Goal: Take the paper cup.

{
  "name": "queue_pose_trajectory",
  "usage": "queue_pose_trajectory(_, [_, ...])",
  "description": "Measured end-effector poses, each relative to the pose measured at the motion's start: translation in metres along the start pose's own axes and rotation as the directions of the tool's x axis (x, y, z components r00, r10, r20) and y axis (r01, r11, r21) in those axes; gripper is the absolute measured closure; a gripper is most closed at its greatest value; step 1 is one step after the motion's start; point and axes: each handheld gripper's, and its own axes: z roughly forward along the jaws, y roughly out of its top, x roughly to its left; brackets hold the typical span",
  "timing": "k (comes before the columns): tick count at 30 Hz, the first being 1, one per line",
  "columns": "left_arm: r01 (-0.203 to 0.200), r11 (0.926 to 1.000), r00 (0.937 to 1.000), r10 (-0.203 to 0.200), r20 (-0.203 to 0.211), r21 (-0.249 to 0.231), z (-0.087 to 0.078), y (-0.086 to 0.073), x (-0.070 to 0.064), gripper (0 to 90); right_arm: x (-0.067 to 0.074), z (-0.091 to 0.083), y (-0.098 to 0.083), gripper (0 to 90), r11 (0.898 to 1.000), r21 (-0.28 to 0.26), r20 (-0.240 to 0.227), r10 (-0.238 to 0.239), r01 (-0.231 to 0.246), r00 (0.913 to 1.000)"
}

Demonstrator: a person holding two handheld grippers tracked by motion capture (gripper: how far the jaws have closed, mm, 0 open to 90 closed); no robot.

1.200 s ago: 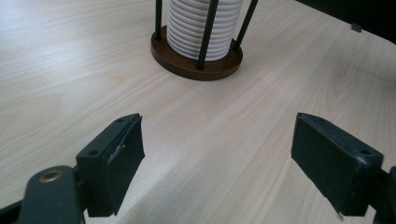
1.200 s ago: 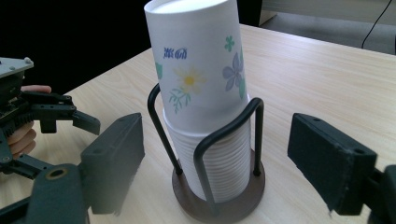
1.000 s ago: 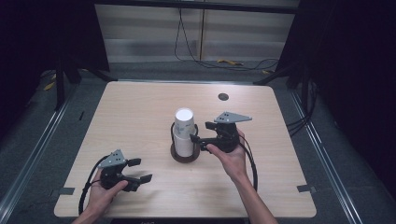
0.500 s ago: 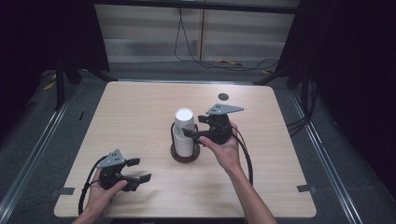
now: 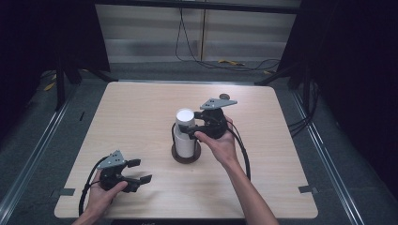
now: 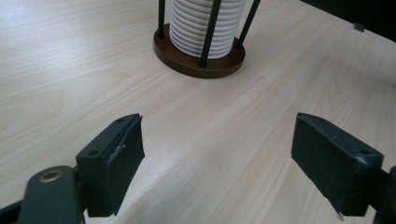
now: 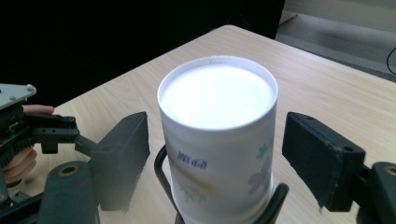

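Between the jaws of the right gripper (image 7: 212, 158) sits the top paper cup (image 7: 218, 140), white with little green leaf prints and some blue lettering. The pads aren't pressing on it though, there's a visible gap on both sides, so the jaws are released around it rather than gripping. They've just been closing in a bit, with the cup between them. From the high view the right gripper (image 5: 187, 132) comes in level from the right, right hand (image 5: 219, 143) wrapped around its body, grey plate on top.

That cup is the top of a cup stack (image 5: 185, 133) standing upright in a holder (image 6: 201, 53), a round brown base with thin dark rods running up around the cups. You can see the ribbed rims of the stacked cups in the left gripper view. The whole thing stands roughly mid worktop (image 5: 141, 117), a touch toward the right.

Further out, the left gripper (image 5: 136, 172) is down near the front left corner, well apart from the stack, held in the left hand (image 5: 101, 197). Its jaws are spread wide with only bare wood between them, pointing toward the holder.

Way at the back right of the worktop there's a small dark round thing (image 5: 225, 97), can't tell what it is.
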Motion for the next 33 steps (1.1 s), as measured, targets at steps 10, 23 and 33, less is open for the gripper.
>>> queue_pose_trajectory(10, [-0.007,0.9999,0.9999,0.007,0.007,0.009,0.001,0.0,-0.001,17.0,-0.003,0.011,0.001,25.7,1.0,0.025,0.002,0.015,-0.015,0.9999])
queue_pose_trajectory(23, [-0.009,0.9999,1.0,0.009,0.001,0.009,0.0,0.0,0.0,17.0,-0.002,0.014,0.007,31.7,1.0,0.022,0.011,-0.006,0.006,0.9999])
queue_pose_trajectory(33, [-0.004,0.9999,0.9999,0.004,0.01,0.013,0.0,0.0,-0.004,17.0,-0.001,0.011,0.012,32.7,1.0,0.022,0.016,-0.019,0.018,0.9997])
